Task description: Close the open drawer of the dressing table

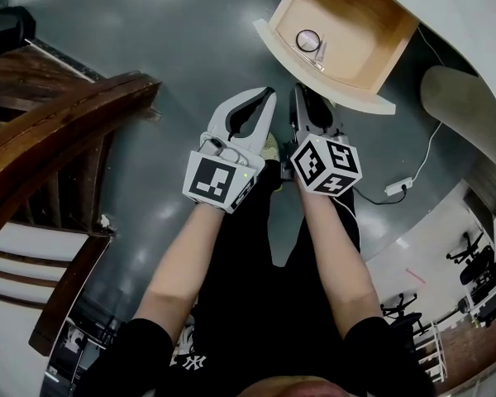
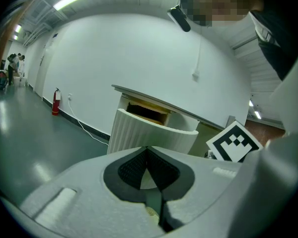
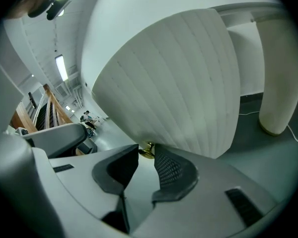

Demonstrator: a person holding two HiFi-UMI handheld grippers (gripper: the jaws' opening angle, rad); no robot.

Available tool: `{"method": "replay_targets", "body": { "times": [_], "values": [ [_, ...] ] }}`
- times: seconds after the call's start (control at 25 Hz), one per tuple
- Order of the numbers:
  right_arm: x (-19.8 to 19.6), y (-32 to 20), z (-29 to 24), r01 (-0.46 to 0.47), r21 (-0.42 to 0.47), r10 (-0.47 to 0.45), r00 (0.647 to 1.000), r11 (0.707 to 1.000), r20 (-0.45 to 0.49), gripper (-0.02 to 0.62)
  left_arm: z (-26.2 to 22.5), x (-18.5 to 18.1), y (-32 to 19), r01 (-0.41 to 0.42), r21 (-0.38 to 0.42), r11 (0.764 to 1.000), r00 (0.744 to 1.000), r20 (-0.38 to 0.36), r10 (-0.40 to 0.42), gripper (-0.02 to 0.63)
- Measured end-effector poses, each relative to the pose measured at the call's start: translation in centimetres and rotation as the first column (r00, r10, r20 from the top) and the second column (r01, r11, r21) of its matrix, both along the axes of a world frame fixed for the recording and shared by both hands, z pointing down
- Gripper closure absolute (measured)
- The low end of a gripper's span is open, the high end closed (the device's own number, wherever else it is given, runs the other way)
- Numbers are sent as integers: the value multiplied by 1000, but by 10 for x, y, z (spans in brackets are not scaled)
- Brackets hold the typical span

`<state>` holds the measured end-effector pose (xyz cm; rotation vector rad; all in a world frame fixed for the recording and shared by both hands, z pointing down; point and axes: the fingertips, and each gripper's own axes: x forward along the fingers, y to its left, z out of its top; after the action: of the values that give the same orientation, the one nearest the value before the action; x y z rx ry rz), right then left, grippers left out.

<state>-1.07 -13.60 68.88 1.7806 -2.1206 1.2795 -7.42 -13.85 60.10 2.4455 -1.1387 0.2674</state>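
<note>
My right gripper (image 3: 147, 148) is spread around the gold knob (image 3: 147, 152) on the open drawer (image 3: 179, 83), and my left gripper (image 2: 148, 148) is pressed together.

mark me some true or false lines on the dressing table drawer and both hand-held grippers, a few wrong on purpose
1. The drawer stands open. True.
2. The drawer is empty. False: a black ring lies inside it.
3. The left hand-held gripper has its jaws wide apart. False: its jaw tips meet, with nothing between them.
4. A brass knob on the ribbed white drawer front sits at the jaw tips of the right hand-held gripper. True.
</note>
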Motion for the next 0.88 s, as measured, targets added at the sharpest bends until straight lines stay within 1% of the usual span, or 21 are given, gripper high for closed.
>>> {"method": "replay_targets", "body": {
  "times": [0.16,0.4,0.88],
  "values": [
    [3,-6,1,6,2,-5,1000,1000,-11,486,1,2,-7,1,2,1000,1000,-3,-1,595],
    [18,-31,-3,6,17,-6,1000,1000,-24,486,-1,13,-32,7,18,1000,1000,-4,-7,595],
    [49,-86,-9,3,82,3,998,997,-64,488,-2,42,-78,-6,61,998,1000,-10,7,595]
  ]
}}
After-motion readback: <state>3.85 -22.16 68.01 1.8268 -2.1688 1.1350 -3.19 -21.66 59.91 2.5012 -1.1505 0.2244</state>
